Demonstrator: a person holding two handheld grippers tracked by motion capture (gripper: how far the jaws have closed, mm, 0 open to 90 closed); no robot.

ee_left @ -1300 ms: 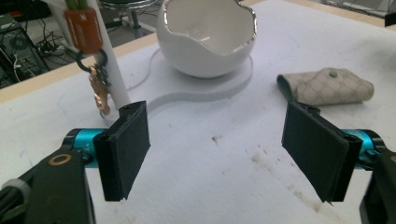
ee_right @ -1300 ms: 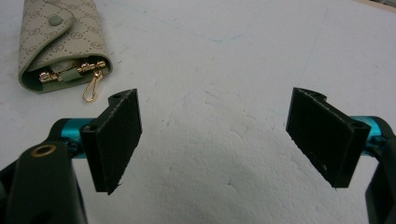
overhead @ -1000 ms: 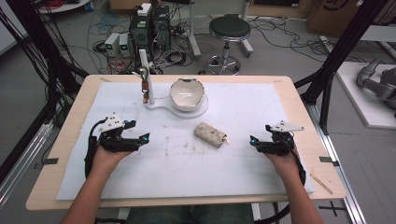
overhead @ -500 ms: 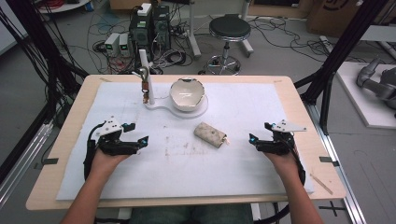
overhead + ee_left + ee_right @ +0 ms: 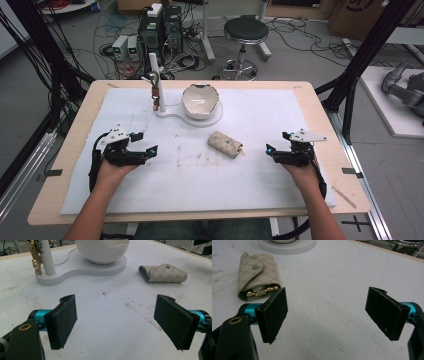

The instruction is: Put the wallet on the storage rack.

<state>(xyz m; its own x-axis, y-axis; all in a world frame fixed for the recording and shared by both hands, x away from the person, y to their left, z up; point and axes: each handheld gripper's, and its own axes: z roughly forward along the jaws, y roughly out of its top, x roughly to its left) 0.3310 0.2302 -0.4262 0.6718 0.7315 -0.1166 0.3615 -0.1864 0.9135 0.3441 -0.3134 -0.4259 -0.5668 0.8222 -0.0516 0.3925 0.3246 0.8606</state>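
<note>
The left gripper (image 5: 146, 143) has just been opening its jaws, nothing between them; the pouch (image 5: 226, 144) is lying unmoved on the desk (image 5: 320, 120). It is sitting between both grippers, long axis slanting, nearer the right gripper (image 5: 272, 150), which is gaping empty too. The right gripper view is showing gold hardware (image 5: 262, 291) inside the pouch's open end.

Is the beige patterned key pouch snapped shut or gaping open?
Flap snapped shut on the beige patterned key pouch, green snap fastened; its end gapes, showing gold key hooks.
</note>
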